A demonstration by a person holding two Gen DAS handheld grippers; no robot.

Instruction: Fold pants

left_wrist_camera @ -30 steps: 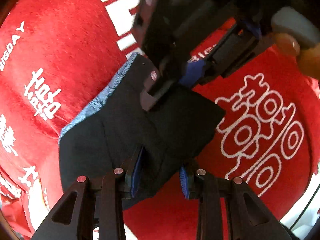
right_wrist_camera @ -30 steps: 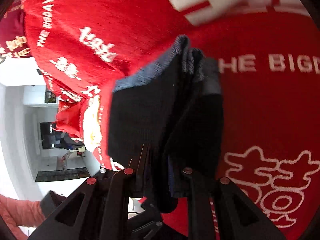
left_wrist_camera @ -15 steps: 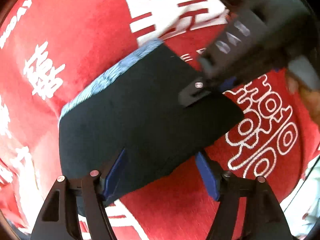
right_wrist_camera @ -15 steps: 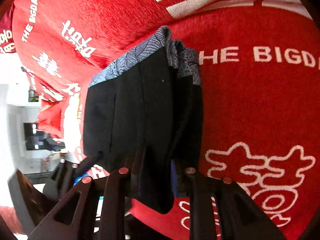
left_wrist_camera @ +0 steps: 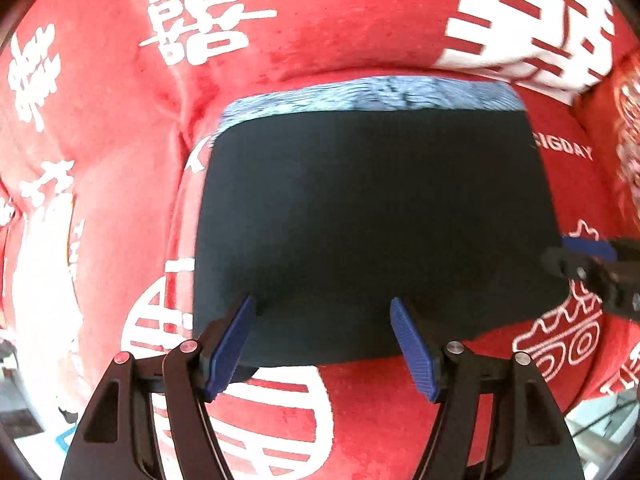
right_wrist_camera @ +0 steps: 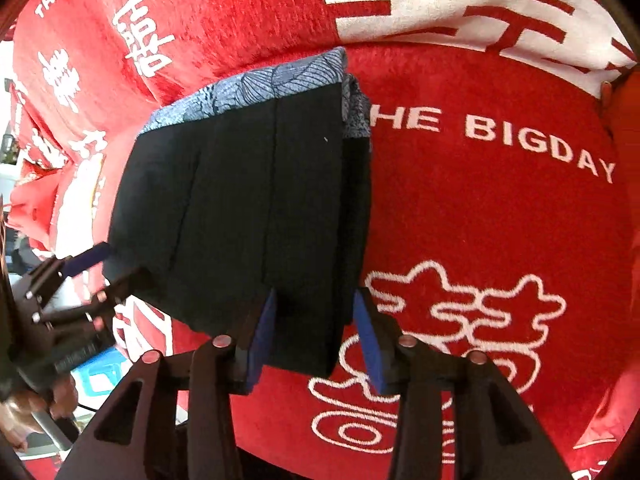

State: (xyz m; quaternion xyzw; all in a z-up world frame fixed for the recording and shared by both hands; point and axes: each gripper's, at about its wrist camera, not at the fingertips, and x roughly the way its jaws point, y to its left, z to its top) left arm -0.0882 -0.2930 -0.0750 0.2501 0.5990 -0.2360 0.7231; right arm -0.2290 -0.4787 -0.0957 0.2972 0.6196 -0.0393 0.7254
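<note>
The black pants [left_wrist_camera: 372, 220] lie folded into a flat rectangle on the red cloth, with a blue-grey patterned waistband [left_wrist_camera: 372, 94] along the far edge. My left gripper [left_wrist_camera: 322, 342] is open, its blue pads either side of the near edge, holding nothing. In the right wrist view the pants [right_wrist_camera: 240, 208] show stacked layers along their right side. My right gripper [right_wrist_camera: 316, 340] is open around the near right corner. The right gripper also shows at the right edge of the left wrist view [left_wrist_camera: 592, 264], and the left gripper at the left of the right wrist view [right_wrist_camera: 80, 276].
A red plush cloth [right_wrist_camera: 500, 220] with white characters and "THE BIGDAY" lettering covers the surface. It bunches into folds at the far left [left_wrist_camera: 100, 80]. The cloth's edge and a room beyond show at the far left of the right wrist view [right_wrist_camera: 12, 152].
Both grippers let go of the pants and opened. The pants dropped flat onto the cloth. Both grippers drew back to the near edge.
</note>
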